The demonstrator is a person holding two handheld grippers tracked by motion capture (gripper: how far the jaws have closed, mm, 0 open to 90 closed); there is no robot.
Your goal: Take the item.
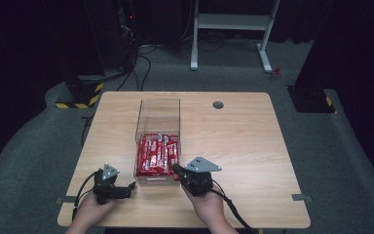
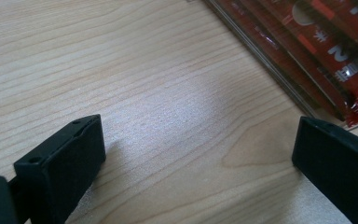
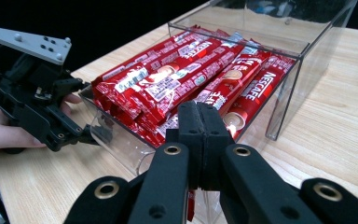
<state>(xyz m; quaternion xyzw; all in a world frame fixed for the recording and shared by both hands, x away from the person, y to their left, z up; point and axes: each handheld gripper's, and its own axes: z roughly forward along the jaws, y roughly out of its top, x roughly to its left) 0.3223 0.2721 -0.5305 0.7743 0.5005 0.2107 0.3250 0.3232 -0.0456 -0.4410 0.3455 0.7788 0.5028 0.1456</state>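
In the high view we hold the left gripper [image 1: 126, 187] at the lower left of the frame, low over the wooden table [image 1: 243, 146], just left of the near end of the clear plastic box [image 1: 158, 109]. Its jaws stand spread wide, with nothing between them; in the left gripper view they rise from the two lower corners with bare wood grain between them, and the corner of the box with its red packets lies at the upper right.

Our right gripper [image 1: 177, 169] sits at the lower middle of the high view, at the near right corner of the box, its grey three-cornered plate on top. In the right gripper view its fingers [image 3: 190, 126] are pressed together (no gap shows between the pads), right up against the near wall of the box. Whether they pinch anything, we cannot tell: a sliver of red shows below the pads, too small to read.

The red coffee sachets [image 1: 157, 153] lie stacked lengthwise in the near half of the box, at the centre of the high view; the far half holds none. In the right gripper view they fill the middle of the frame, and the left gripper sits at the left edge, in a hand [image 3: 0, 128].
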